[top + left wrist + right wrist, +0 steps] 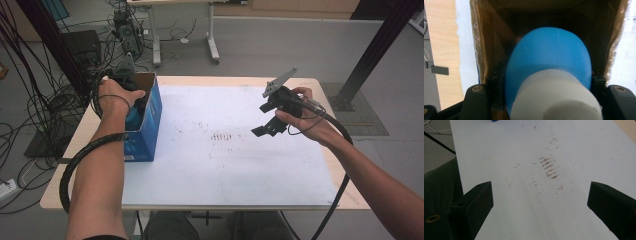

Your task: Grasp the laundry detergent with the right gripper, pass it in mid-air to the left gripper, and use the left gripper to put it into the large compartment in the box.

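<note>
The left gripper (131, 102) is reaching into the open blue box (148, 131); well right of the box, the right gripper (268, 127) is hovering.

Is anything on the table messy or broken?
Yes, a little. The white sheet on the table has a patch of brown smudges near its middle, like rub marks. The cardboard box looks worn too, with crinkled tape along its open edge. Nothing is spilled.
</note>
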A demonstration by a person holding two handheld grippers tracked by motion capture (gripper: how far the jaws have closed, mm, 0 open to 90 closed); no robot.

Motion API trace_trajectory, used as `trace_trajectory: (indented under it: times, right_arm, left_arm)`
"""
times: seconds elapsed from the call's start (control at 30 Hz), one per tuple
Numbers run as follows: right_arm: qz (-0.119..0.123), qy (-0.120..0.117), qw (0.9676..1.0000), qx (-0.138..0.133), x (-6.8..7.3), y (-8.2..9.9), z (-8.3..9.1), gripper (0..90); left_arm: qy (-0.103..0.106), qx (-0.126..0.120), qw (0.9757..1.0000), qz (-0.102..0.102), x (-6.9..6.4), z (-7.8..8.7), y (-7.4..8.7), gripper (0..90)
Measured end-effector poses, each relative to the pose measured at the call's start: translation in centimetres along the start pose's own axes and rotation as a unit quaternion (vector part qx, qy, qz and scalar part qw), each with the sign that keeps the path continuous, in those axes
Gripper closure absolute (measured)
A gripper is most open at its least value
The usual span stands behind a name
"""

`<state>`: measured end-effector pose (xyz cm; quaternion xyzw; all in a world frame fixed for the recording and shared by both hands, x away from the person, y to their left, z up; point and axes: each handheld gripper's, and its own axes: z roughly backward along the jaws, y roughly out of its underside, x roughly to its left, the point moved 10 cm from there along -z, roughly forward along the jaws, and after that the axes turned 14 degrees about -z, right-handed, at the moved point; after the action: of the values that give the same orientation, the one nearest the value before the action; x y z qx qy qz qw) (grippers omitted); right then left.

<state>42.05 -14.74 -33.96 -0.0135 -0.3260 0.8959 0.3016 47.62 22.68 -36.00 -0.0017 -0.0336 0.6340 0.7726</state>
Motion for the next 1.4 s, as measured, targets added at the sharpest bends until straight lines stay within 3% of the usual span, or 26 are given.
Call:
trace_trajectory:
  times: [0.23, 1.4]
  right_arm:
    - [-0.007, 0.001, 1.0000, -0.007, -0.3, 0.1, 0.2, 6.7]
    - [-0.008, 0.020, 0.9998, -0.003, -1.0, 0.1, 1.1, 6.7]
  left_arm:
    - [0.006, 0.000, 1.0000, -0.003, 0.1, -1.2, 0.2, 36.5]
    - [0.009, -0.007, 0.9999, -0.004, 0.3, -1.3, -0.1, 36.3]
